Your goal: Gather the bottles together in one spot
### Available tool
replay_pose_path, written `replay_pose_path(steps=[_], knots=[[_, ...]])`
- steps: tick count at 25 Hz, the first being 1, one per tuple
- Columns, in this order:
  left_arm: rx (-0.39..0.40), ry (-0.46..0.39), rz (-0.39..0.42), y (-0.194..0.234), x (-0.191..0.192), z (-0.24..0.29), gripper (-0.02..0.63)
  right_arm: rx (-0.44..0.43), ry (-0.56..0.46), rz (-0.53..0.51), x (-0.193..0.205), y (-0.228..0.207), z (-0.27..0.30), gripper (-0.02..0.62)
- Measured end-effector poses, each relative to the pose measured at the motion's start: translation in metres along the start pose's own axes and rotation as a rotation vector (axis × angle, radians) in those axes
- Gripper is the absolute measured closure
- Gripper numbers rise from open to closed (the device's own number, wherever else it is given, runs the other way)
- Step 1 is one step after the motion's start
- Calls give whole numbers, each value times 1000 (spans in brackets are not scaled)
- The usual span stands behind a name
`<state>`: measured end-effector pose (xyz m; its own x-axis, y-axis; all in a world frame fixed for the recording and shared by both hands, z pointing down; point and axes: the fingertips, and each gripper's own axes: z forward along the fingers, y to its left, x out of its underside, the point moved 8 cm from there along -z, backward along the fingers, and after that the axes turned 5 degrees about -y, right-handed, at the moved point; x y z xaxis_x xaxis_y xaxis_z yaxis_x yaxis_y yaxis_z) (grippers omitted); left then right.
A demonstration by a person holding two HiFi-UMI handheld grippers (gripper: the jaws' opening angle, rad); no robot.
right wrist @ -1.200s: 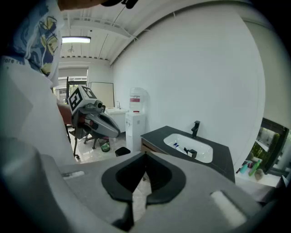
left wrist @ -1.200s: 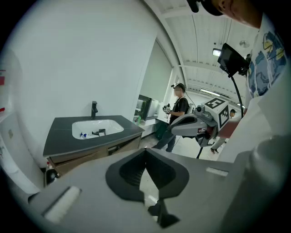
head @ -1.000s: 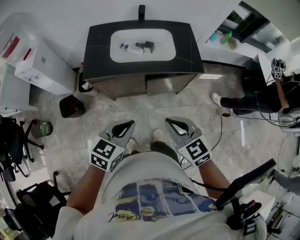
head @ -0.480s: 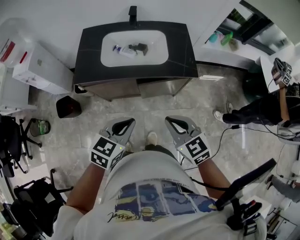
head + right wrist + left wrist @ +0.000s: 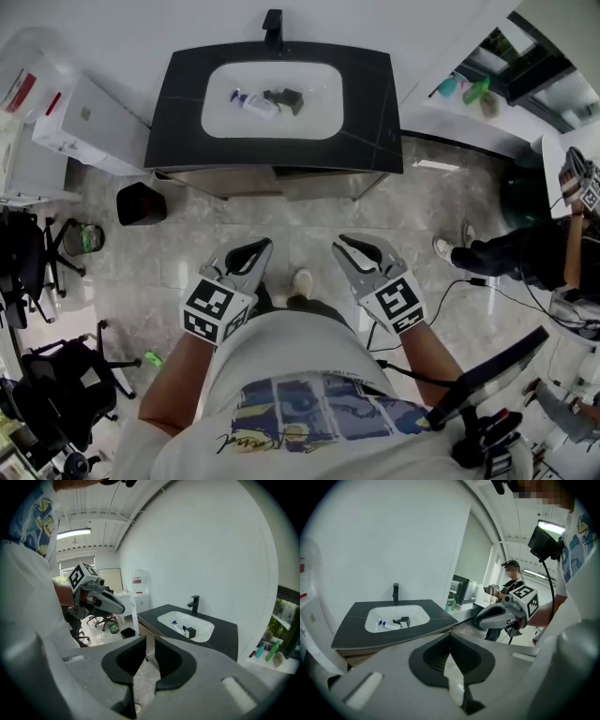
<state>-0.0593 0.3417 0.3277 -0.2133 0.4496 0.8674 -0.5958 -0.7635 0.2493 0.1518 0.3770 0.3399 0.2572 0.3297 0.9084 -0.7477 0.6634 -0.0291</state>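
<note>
Left gripper (image 5: 263,247): I see jaws together, empty
Right gripper (image 5: 341,243): jaws just opening, slightly spread, empty
Bottles (image 5: 253,102): far, in sink (image 5: 319,124)

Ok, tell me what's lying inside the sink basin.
Inside the white sink basin lie a white bottle with a blue cap, on its side, and a dark object beside it. What the dark one is I cannot tell; the basin floor under both is covered.

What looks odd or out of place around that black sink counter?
Two things lie in the white basin instead of standing on the black counter: a white bottle with a blue end, tipped on its side, and a dark object right beside it. Nothing looks spilled or broken.
</note>
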Motion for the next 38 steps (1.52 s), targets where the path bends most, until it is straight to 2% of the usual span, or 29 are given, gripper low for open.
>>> replay_pose_path(steps=[5, 10, 17, 19, 23, 32, 38], knots=[[-15, 9, -7, 25, -11, 12, 604, -8, 1, -4, -9, -25, 25, 535], [2, -9, 4, 71, -26, 33, 604, 25, 23, -17, -26, -50, 61, 535], [88, -7, 24, 139, -64, 54, 603, 65, 88, -25, -58, -81, 130, 526], [119, 7, 32, 158, -69, 56, 576, 76, 108, -31, -66, -90, 154, 522], [153, 14, 40, 199, -77, 56, 575, 90, 138, -70, -82, -106, 201, 515], [110, 25, 4, 249, -85, 77, 578, 36, 162, -76, -95, -123, 257, 512], [82, 13, -27, 254, -100, 104, 583, -27, 166, -87, -93, -149, 283, 512]])
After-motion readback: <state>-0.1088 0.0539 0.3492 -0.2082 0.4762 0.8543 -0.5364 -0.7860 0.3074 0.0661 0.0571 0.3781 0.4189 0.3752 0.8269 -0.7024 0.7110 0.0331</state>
